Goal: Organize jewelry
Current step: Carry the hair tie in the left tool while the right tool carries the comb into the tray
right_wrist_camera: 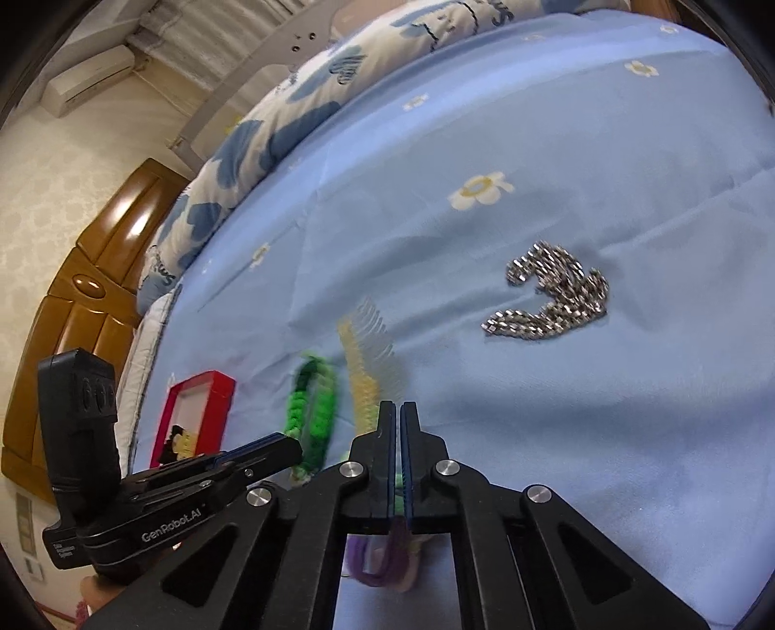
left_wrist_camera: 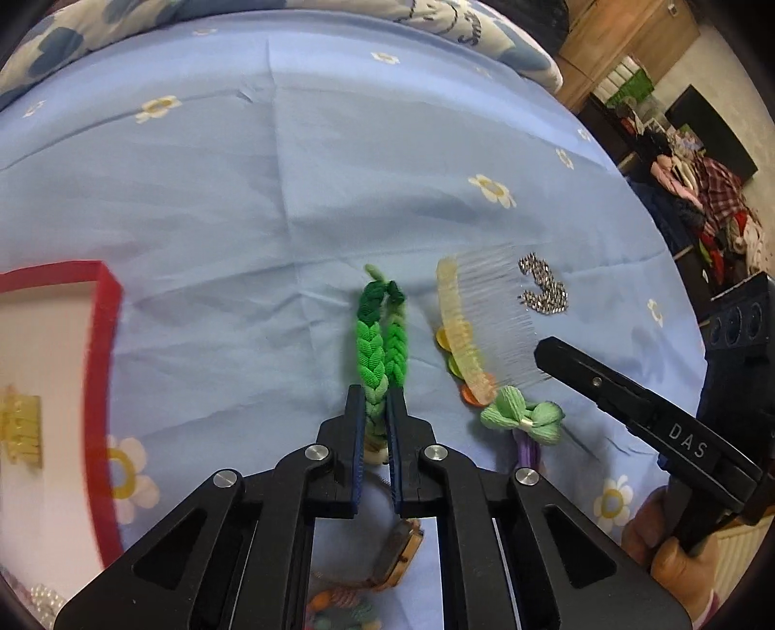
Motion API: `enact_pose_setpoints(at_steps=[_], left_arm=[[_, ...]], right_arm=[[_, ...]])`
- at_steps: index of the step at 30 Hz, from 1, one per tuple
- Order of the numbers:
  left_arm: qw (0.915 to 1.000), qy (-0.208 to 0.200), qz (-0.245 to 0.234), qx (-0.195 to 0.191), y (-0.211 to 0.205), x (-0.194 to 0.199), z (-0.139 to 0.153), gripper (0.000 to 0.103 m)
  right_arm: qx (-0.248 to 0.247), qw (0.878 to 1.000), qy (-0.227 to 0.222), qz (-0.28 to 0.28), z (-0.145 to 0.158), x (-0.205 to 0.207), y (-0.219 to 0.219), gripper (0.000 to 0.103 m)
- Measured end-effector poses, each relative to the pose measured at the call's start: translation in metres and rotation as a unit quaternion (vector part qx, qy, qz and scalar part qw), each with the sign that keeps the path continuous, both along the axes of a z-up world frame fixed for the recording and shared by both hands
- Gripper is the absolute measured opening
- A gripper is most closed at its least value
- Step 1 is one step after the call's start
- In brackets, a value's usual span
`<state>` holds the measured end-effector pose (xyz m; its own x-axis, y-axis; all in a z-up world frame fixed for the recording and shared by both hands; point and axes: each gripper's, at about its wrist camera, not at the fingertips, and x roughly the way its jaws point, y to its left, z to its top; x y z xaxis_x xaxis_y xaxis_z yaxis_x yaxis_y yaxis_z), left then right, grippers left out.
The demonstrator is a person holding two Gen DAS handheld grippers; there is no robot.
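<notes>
My left gripper [left_wrist_camera: 376, 395] is shut on a green braided hair band [left_wrist_camera: 380, 334], which stretches away over the blue flowered sheet [left_wrist_camera: 218, 194]; it also shows in the right wrist view [right_wrist_camera: 315, 407]. Right of it lie a clear yellow comb [left_wrist_camera: 477, 320], a silver rhinestone piece [left_wrist_camera: 545, 286] and a green bow on a purple hair tie [left_wrist_camera: 523, 417]. My right gripper [right_wrist_camera: 399, 412] is shut, with the purple hair tie [right_wrist_camera: 387, 557] between its fingers low down. The rhinestone piece [right_wrist_camera: 557, 295] lies ahead of it.
A red-rimmed box [left_wrist_camera: 99, 349] with a yellow clip [left_wrist_camera: 22, 426] inside stands at the left. A wooden-cased watch [left_wrist_camera: 402, 552] and beaded pieces lie under my left gripper. A flowered quilt [left_wrist_camera: 460, 24] borders the far edge. A wooden headboard [right_wrist_camera: 97, 271] shows left.
</notes>
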<state>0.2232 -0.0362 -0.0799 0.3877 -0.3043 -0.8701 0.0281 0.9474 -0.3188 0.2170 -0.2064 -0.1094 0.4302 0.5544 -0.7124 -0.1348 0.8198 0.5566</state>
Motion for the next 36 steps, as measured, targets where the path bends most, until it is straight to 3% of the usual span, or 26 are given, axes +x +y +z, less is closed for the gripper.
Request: enact_pose_setpoints(at_steps=[14, 36], left_arm=[[0.9972, -0.040, 0.057, -0.025, 0.060, -0.050, 0.040, 0.007], [0.9841, -0.044, 0.168, -0.037, 0.165, -0.132, 0.042, 0.007]], right_arm=[[0.021, 0.999, -0.026, 0.021, 0.031, -0.011, 0.032, 0.001], [0.052, 0.991, -0.015, 0.126, 0.036, -0.049, 0.144, 0.001]])
